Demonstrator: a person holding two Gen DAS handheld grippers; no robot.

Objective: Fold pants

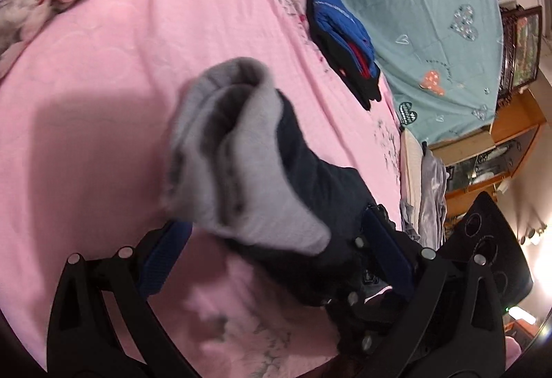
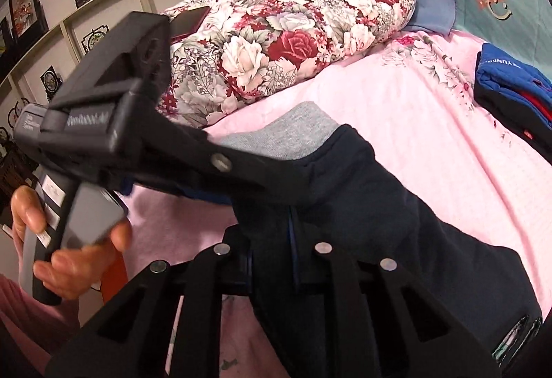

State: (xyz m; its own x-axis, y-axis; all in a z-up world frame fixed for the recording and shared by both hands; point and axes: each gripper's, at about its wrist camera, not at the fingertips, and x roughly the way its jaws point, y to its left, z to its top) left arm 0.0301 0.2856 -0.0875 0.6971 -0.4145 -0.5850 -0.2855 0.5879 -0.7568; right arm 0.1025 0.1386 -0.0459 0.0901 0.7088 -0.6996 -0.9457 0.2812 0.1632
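One pair of dark navy pants point(image 2: 362, 205) with a grey lining point(image 1: 238, 150) hangs between two tongs above the pink bed sheet point(image 1: 103, 84). The right tongs point(image 2: 272, 250) stand nearly shut, the blue pads pinching a fold of the navy cloth, which drapes away to the right and toward the lower right edge of the right wrist view. In the left wrist view the left tongs point(image 1: 276, 250) stand wide, and the bunched pants, turned so that the grey inside shows, lie between the two blue fingers point(image 1: 165, 257); the cloth rests against the right-hand finger, but whether the pads press on it cannot be told. From the right wrist view the left tongs' fingertips are hidden behind the cloth; one hand point(image 2: 69, 260) grips its handle at the lower left.

The pants are blurred in the left wrist view and their legs and waistband cannot be told apart. A label at the lower right of the right wrist view is cut off by the picture edge.

Also on the bed: one stack of folded clothes point(image 1: 345, 36) in black, blue and red, well apart from the pants; one floral quilt point(image 2: 293, 32); one teal sheet with hearts point(image 1: 431, 15).
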